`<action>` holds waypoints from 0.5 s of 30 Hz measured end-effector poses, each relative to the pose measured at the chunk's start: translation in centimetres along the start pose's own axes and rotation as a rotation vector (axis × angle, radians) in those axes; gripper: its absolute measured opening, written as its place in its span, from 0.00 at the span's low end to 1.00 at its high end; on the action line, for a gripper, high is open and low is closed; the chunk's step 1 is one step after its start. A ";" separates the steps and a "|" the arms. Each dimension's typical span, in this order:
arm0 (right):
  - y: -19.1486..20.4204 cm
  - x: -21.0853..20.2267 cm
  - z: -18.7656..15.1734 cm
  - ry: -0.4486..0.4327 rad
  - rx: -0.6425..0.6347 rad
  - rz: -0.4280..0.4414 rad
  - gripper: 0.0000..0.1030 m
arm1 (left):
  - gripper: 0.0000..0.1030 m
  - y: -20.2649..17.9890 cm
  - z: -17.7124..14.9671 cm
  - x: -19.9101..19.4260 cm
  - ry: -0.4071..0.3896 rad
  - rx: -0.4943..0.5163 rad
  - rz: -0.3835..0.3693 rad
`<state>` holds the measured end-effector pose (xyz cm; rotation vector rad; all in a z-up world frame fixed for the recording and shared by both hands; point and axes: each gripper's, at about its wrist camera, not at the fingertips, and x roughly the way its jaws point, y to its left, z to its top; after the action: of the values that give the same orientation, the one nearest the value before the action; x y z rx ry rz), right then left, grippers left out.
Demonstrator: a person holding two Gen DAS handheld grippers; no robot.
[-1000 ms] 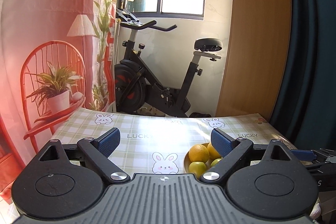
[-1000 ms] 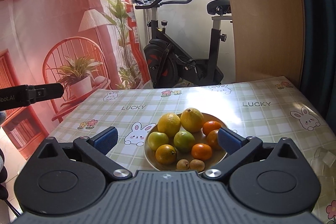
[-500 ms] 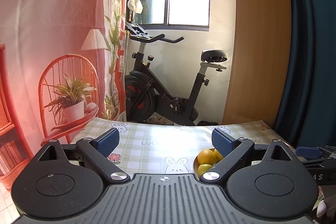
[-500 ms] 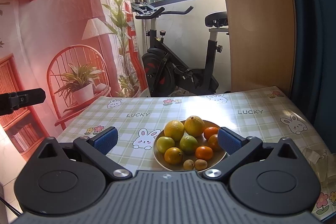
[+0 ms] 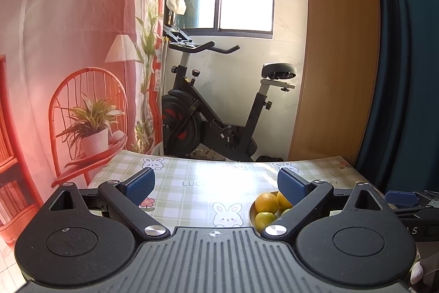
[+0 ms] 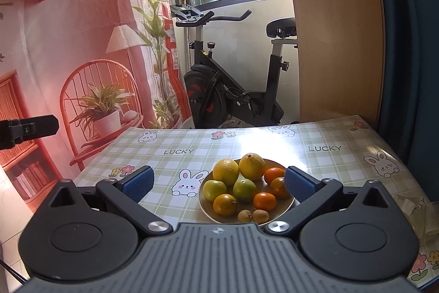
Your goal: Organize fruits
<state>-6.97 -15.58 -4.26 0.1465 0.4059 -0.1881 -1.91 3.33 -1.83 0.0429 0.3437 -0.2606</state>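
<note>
A round plate (image 6: 285,206) on the checked tablecloth holds two yellow lemons (image 6: 225,171), green citrus (image 6: 244,190), several orange tangerines (image 6: 264,200) and two small brown kiwis (image 6: 260,215). My right gripper (image 6: 218,187) is open and empty, held above the near side of the plate. My left gripper (image 5: 216,187) is open and empty, to the left of the plate; in its view only the plate's left edge (image 5: 251,213) and a few fruits (image 5: 266,203) show, partly hidden by the right finger.
The table (image 6: 192,153) carries a green checked cloth with bunny prints. Clear plastic items (image 6: 417,210) lie at its right edge. An exercise bike (image 6: 230,95) stands behind the table, with a printed red backdrop at left and a dark curtain at right.
Both grippers have pulled back and up from the table, so the plate sits lower and smaller in both views. Both stay open and empty.
</note>
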 end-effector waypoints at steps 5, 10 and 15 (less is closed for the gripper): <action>0.0 -0.2 0.0 -0.006 -0.004 -0.010 1.00 | 0.96 0.0 0.0 0.2 0.012 0.013 -0.001; 0.1 -0.5 0.0 -0.010 -0.011 -0.011 1.00 | 0.97 0.0 -0.2 0.2 0.023 0.015 -0.002; 0.1 -0.6 0.1 -0.013 -0.014 -0.010 1.00 | 0.97 0.2 -0.2 0.2 0.025 0.011 -0.004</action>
<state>-7.48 -15.37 -3.93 0.1293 0.3954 -0.1957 -1.79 3.52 -2.11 0.0565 0.3668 -0.2665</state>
